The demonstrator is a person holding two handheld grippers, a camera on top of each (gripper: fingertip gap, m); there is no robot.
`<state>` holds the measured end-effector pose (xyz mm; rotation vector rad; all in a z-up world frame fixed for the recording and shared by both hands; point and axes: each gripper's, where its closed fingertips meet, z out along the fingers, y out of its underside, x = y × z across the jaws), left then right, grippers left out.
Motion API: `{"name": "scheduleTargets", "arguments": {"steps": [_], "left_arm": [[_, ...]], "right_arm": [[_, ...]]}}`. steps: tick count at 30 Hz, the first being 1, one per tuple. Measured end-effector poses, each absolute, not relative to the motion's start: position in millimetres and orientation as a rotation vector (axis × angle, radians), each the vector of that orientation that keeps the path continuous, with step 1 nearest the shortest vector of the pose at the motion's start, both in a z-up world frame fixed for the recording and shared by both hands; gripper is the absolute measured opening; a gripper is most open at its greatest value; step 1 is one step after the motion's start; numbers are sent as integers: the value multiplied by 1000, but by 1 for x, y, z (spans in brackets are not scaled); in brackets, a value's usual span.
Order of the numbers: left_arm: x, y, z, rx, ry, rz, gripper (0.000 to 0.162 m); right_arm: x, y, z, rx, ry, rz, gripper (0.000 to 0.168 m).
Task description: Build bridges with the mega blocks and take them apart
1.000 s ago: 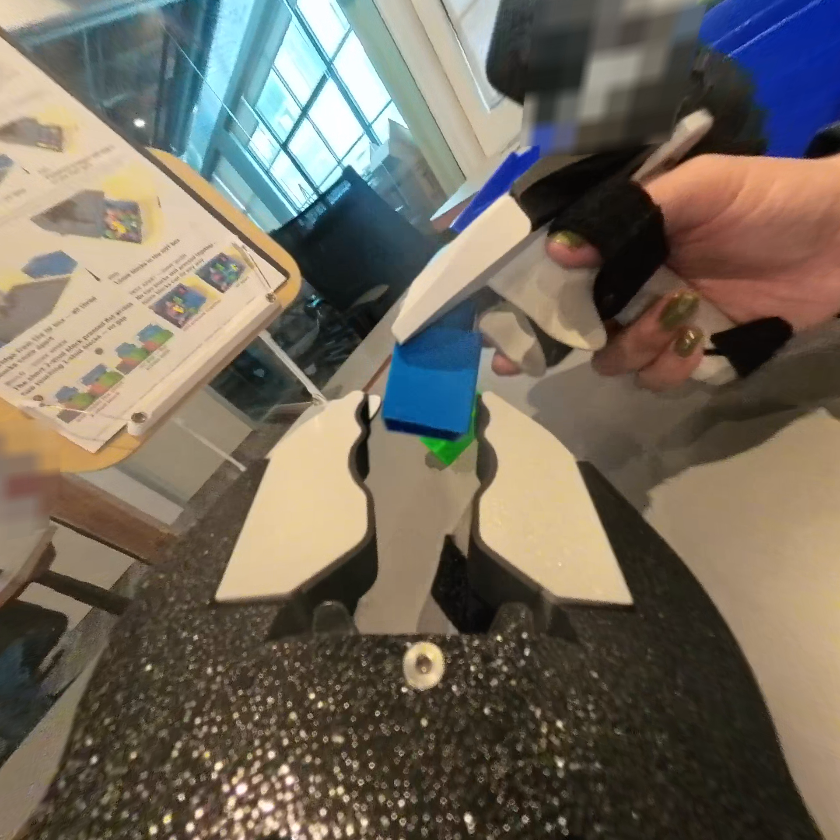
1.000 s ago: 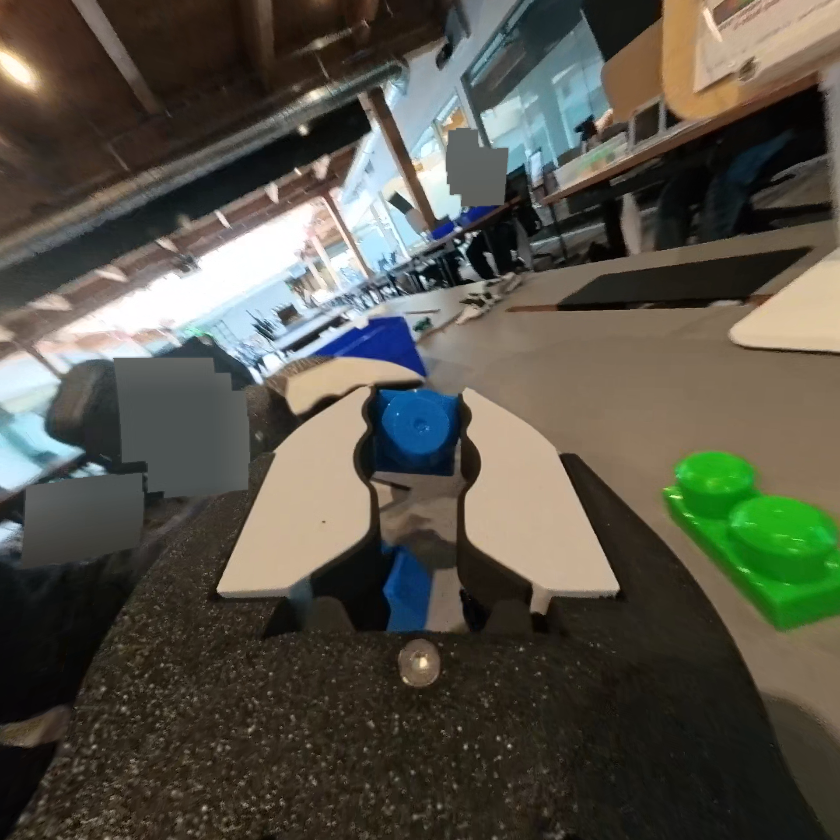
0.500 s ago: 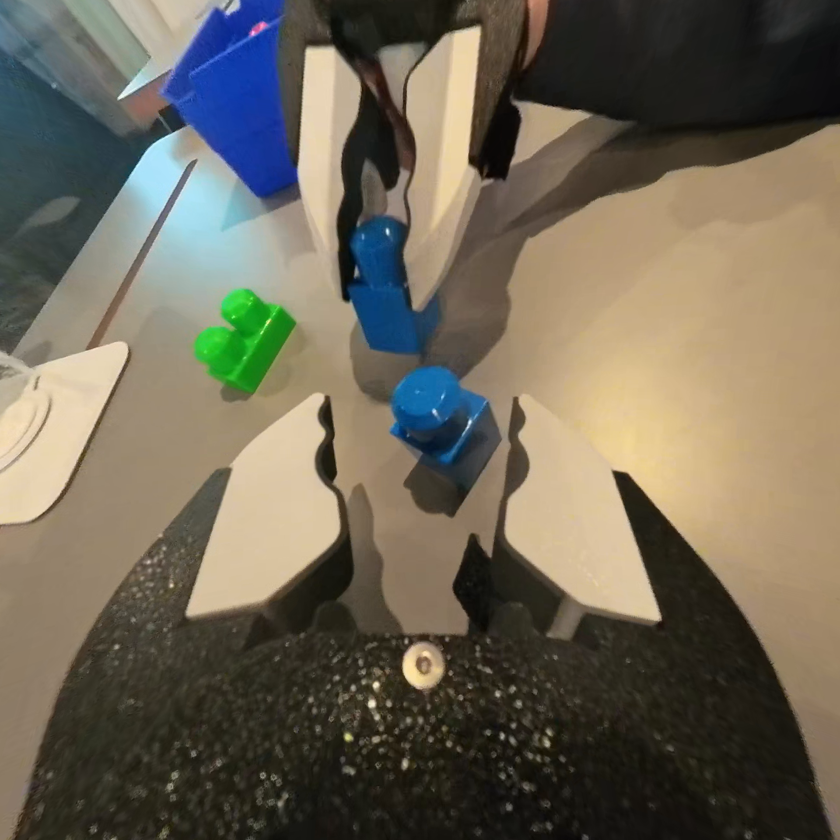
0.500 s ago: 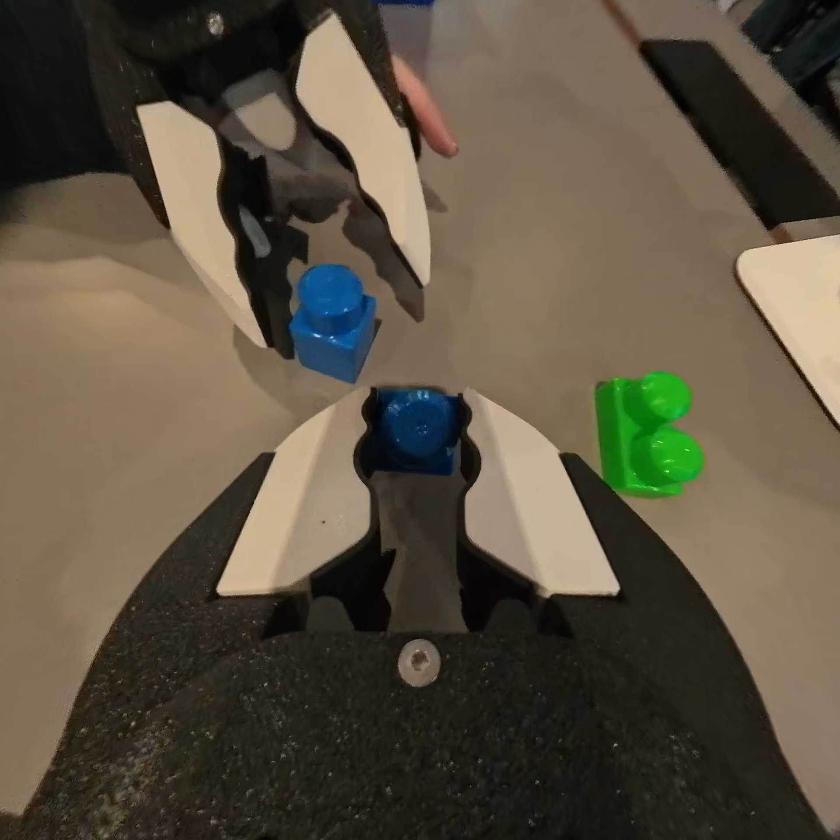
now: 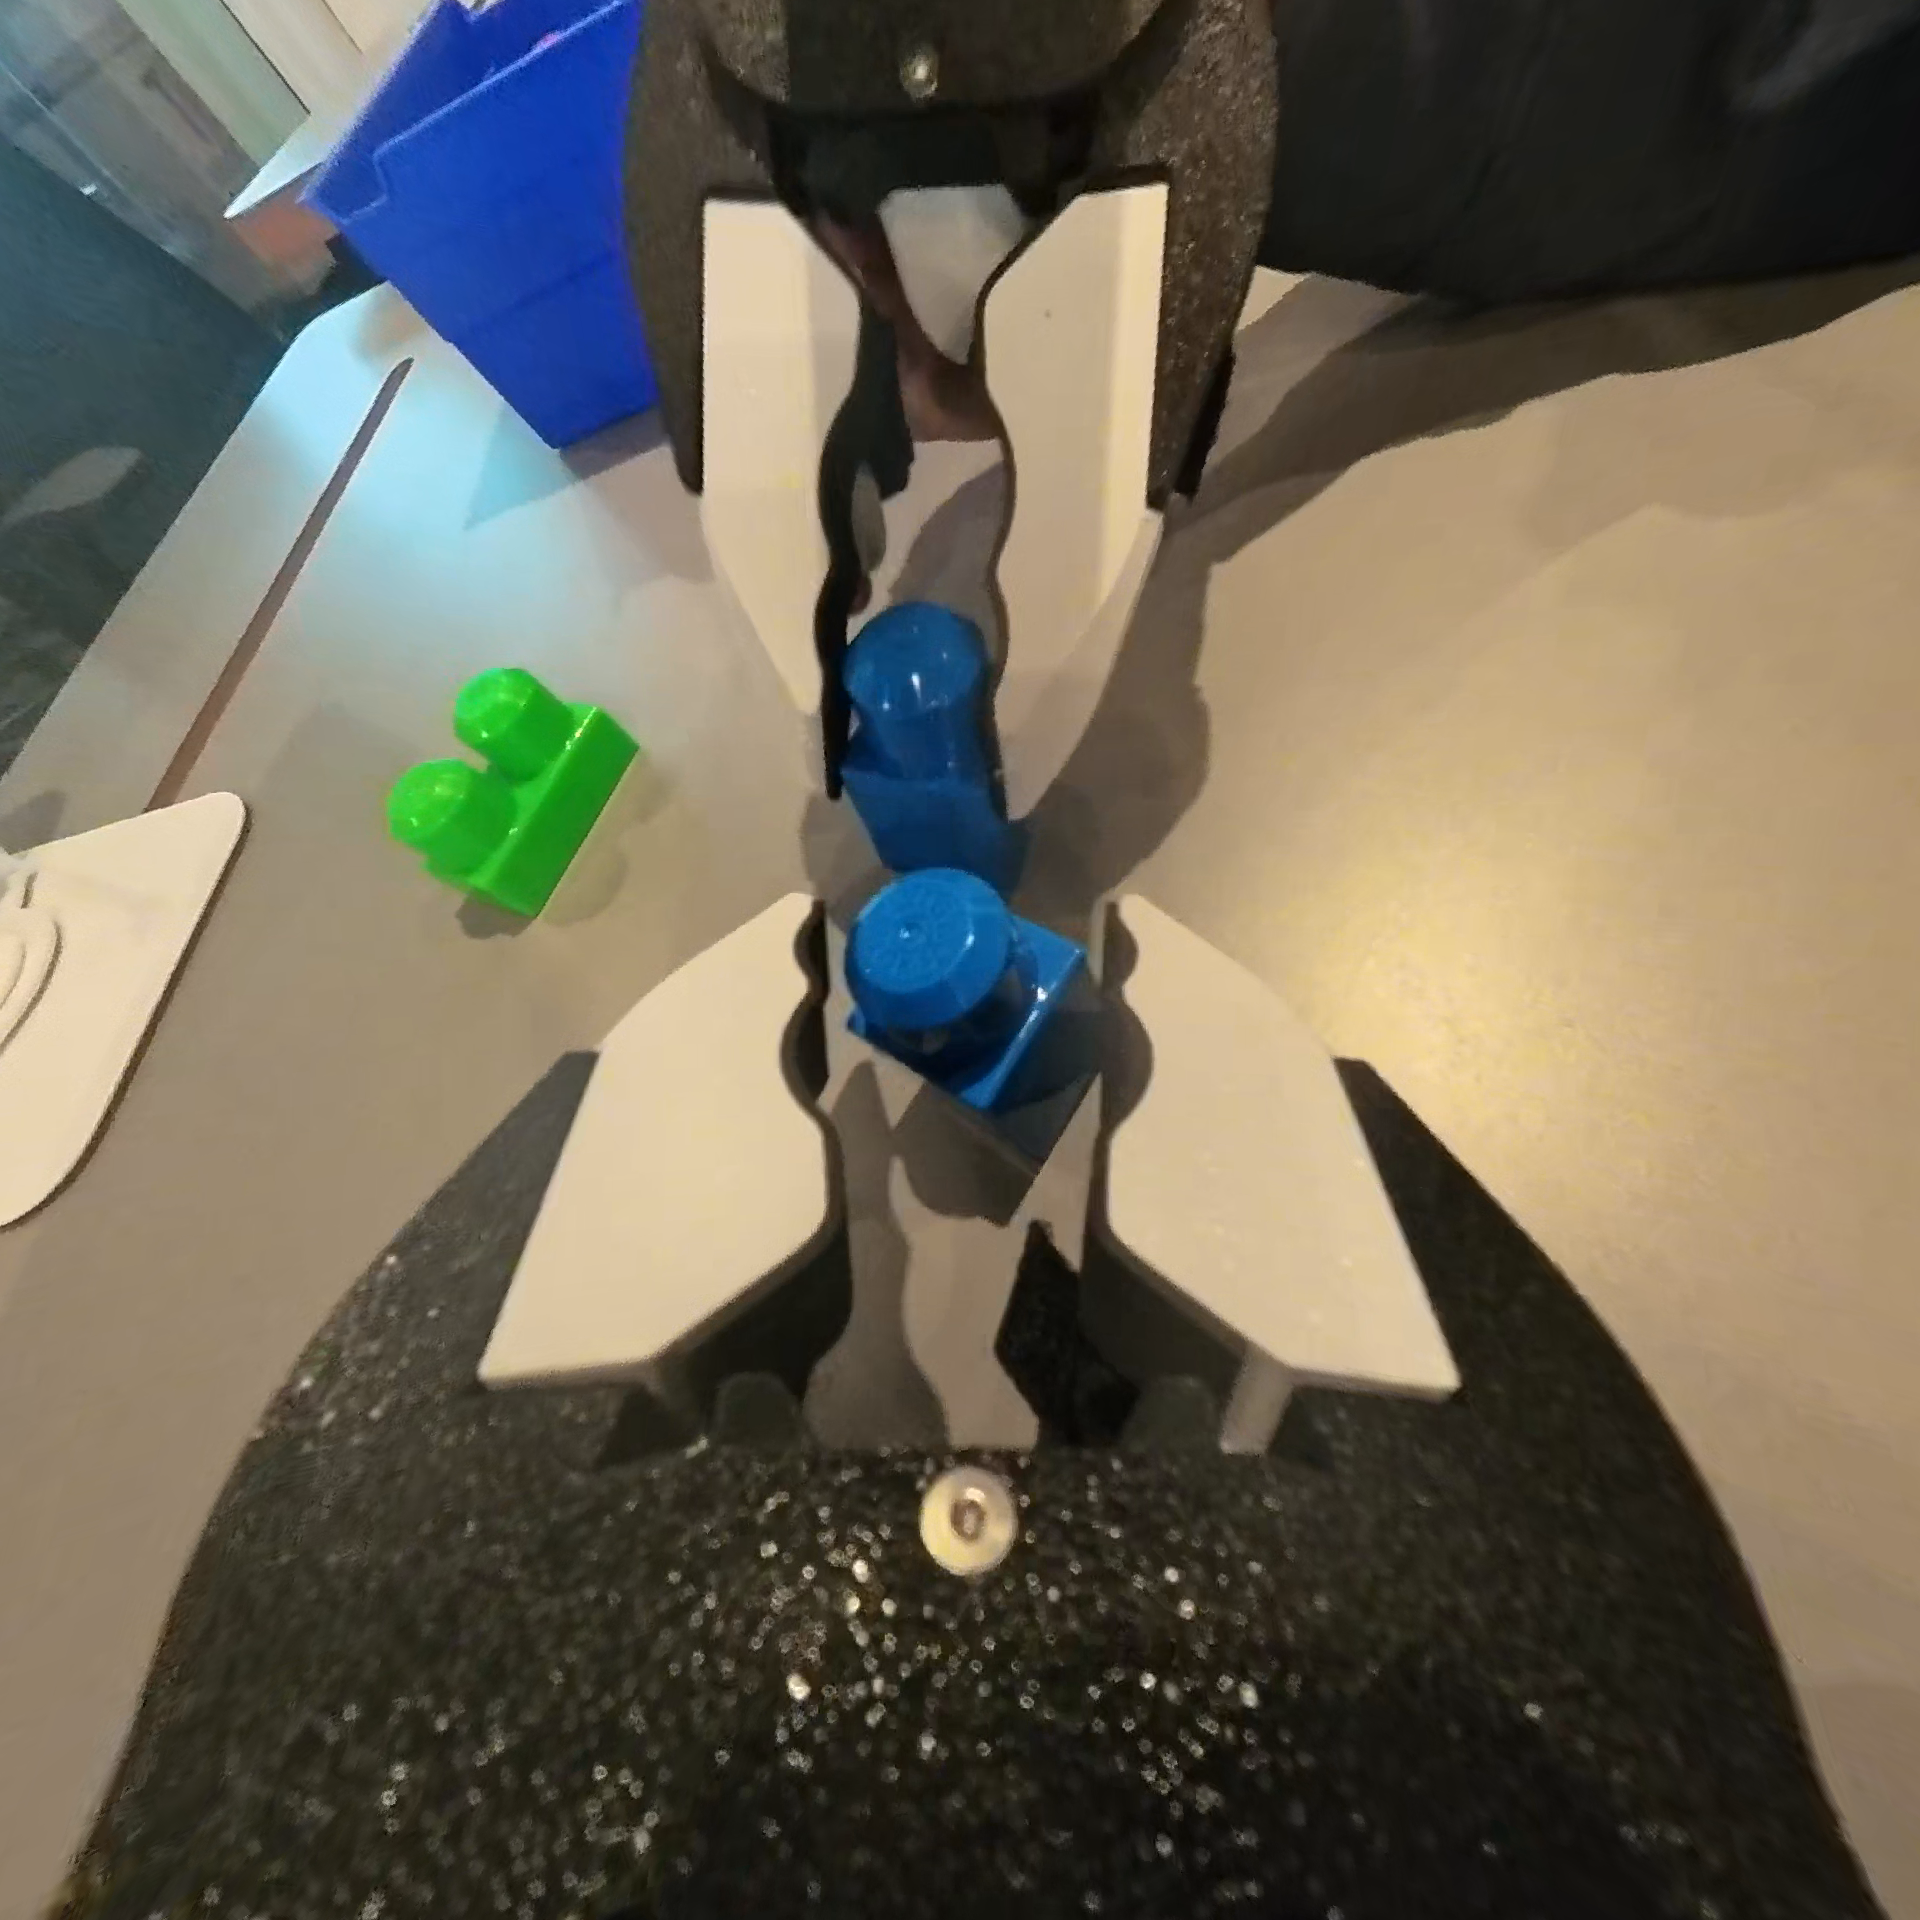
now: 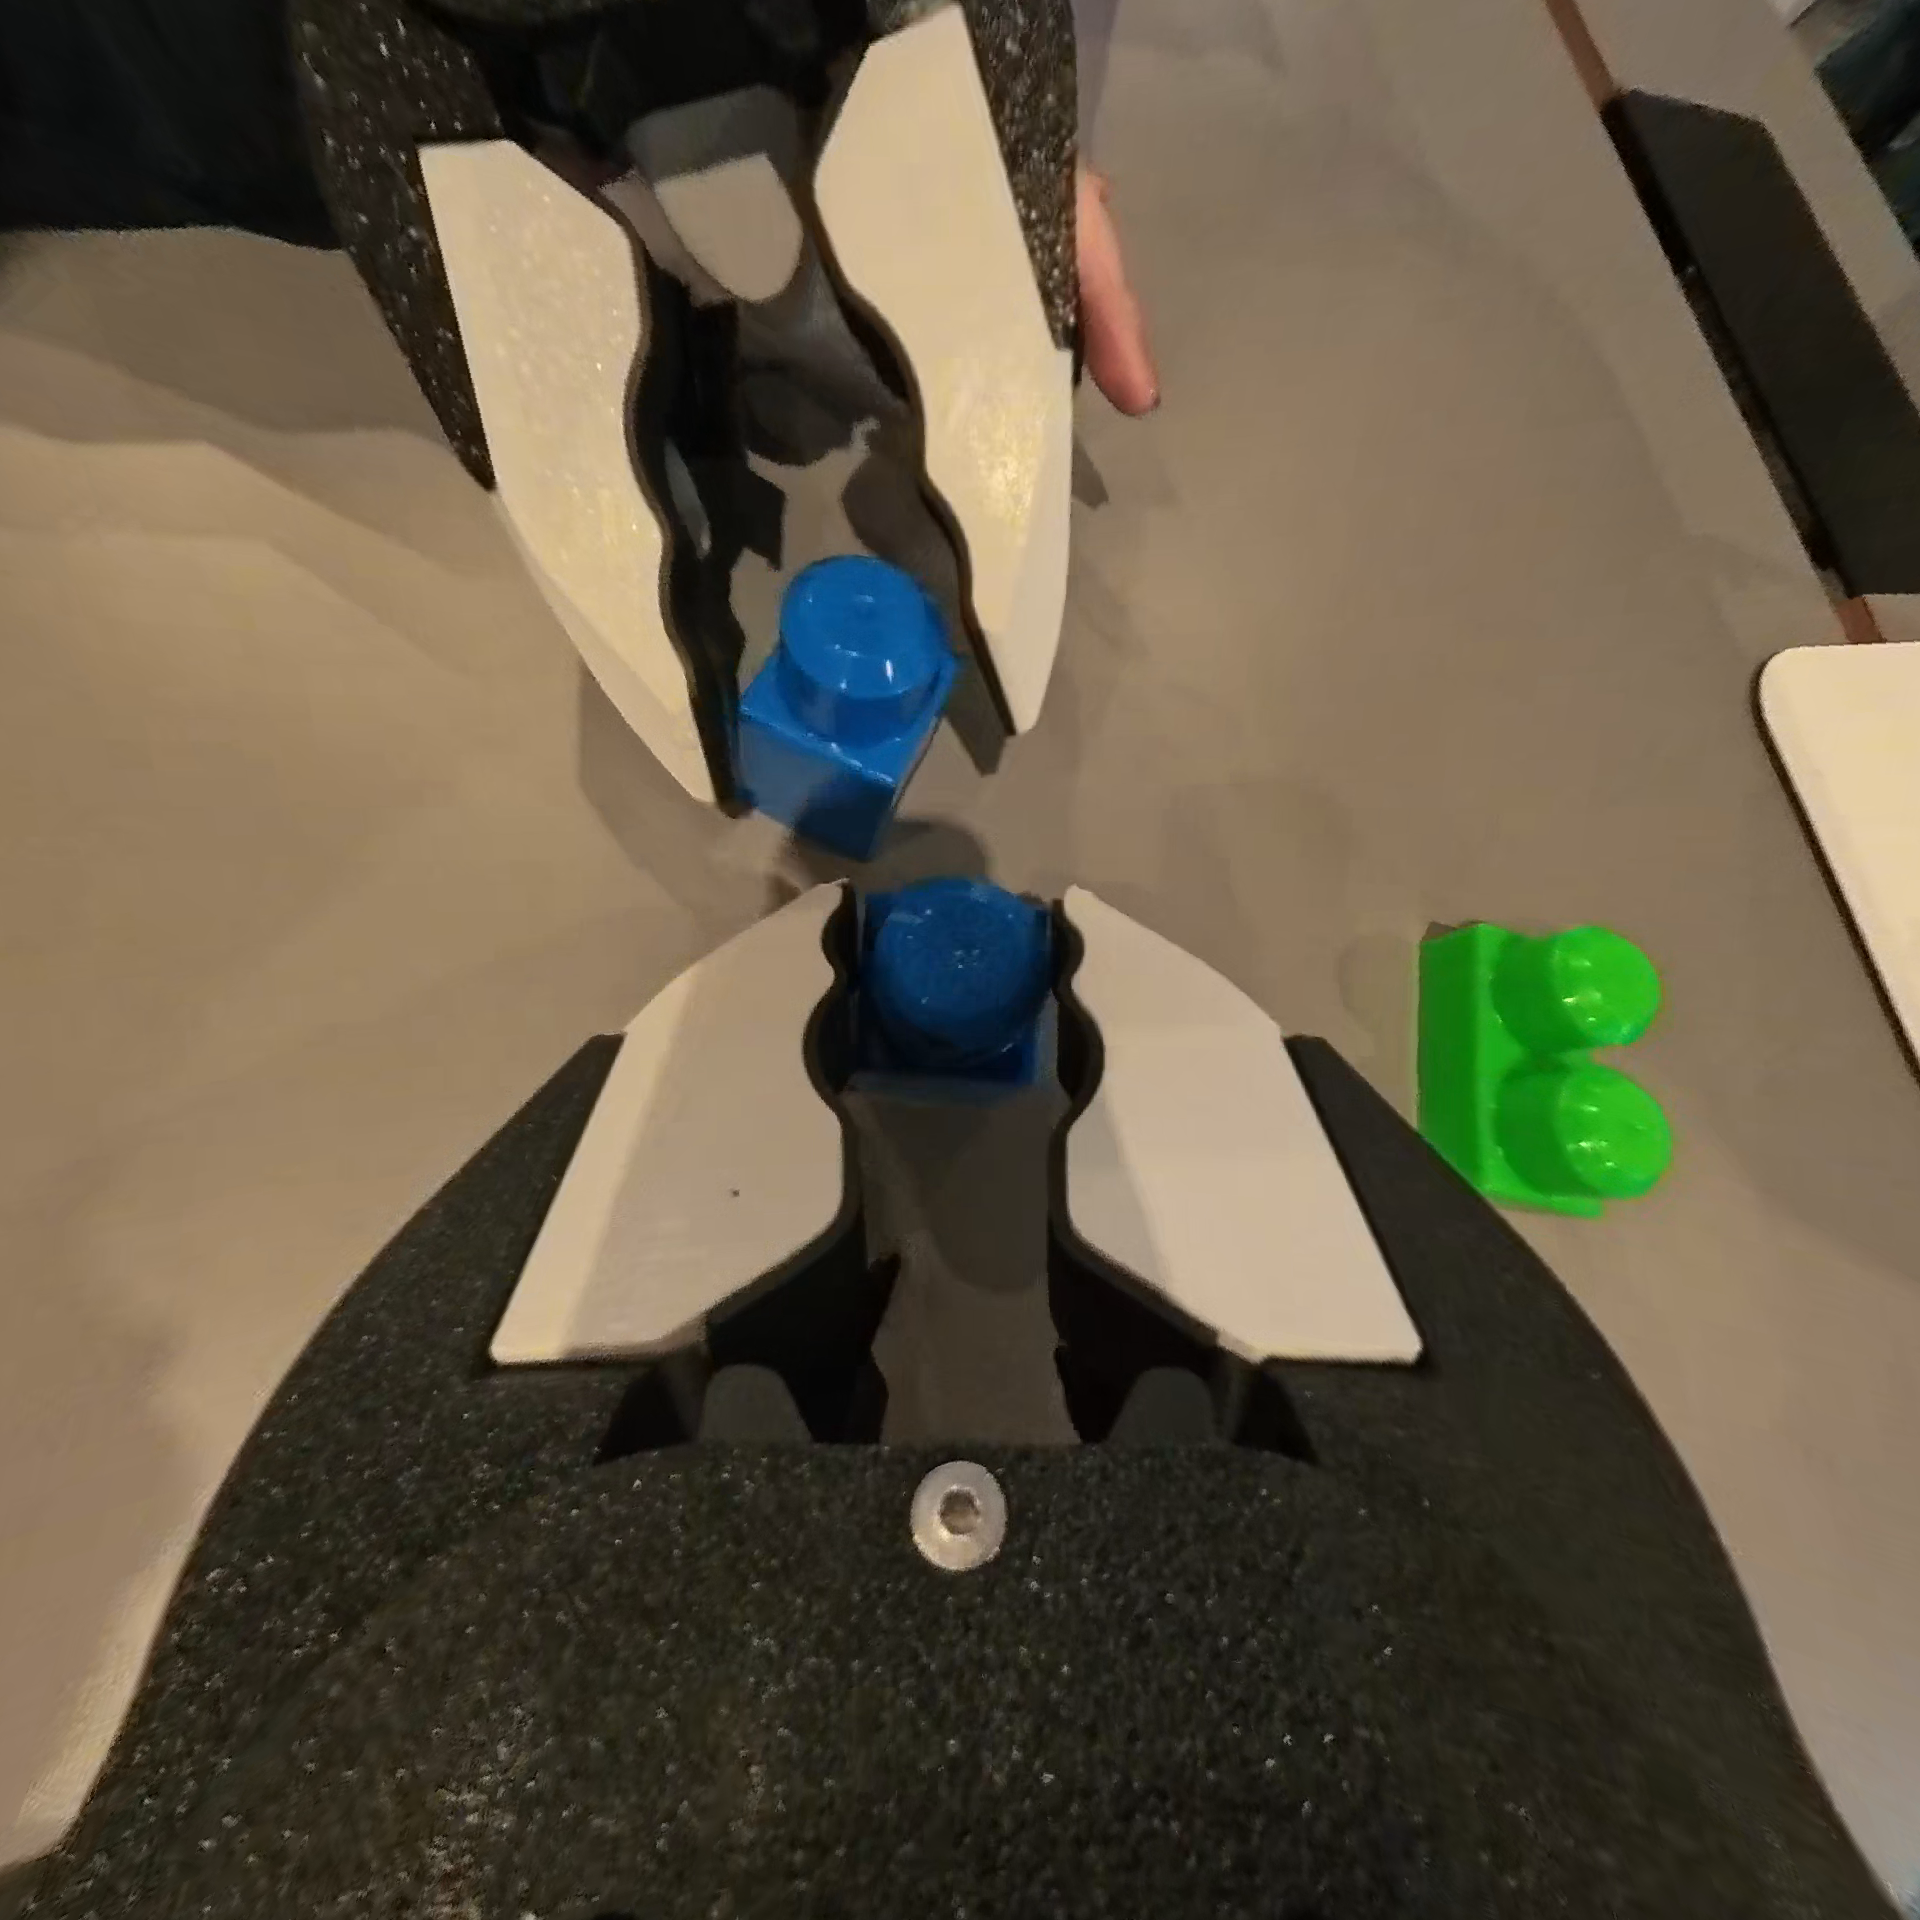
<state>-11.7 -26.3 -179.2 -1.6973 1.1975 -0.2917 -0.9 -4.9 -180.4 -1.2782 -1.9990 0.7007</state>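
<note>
We work on a plain grey counter [image 5: 1507, 727], with a blue bin [image 5: 499, 239] at its far edge and a white mat [image 6: 1860, 790] off to one side. Taking the green two-stud block [image 5: 509, 795] as our landmark, both blue single-stud blocks sit just beside it. The right gripper [image 6: 956, 997] has its fingers closed narrowly on one blue block [image 6: 951, 987]. The left gripper [image 5: 961, 997] has its fingers spread around the other blue block [image 5: 961, 1003], which stands skewed; we cannot tell whether they press it. These blocks look light, stiff, hollow and glossy, so likely slippery. We judge the flat side walls below the stud the best hold.
</note>
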Motion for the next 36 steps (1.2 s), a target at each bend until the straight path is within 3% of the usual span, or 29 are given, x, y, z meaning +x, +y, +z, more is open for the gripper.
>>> {"name": "scheduleTargets", "arguments": {"steps": [6, 10, 16, 36], "left_arm": [[-19, -30, -179, -1712, 1169, -355, 60], [-22, -29, -181, -1684, 1191, -292, 52], [-24, -23, -183, -1690, 1180, -224, 45], [-35, 10, -183, -1912, 799, -14, 44]], "right_arm": [[10, 1, -164, -1285, -1903, 846, 50], [15, 3, -181, -1335, -1949, 843, 54], [14, 2, -192, -1336, -1993, 816, 36], [-2, 4, -190, -1258, -1916, 799, 36]]}}
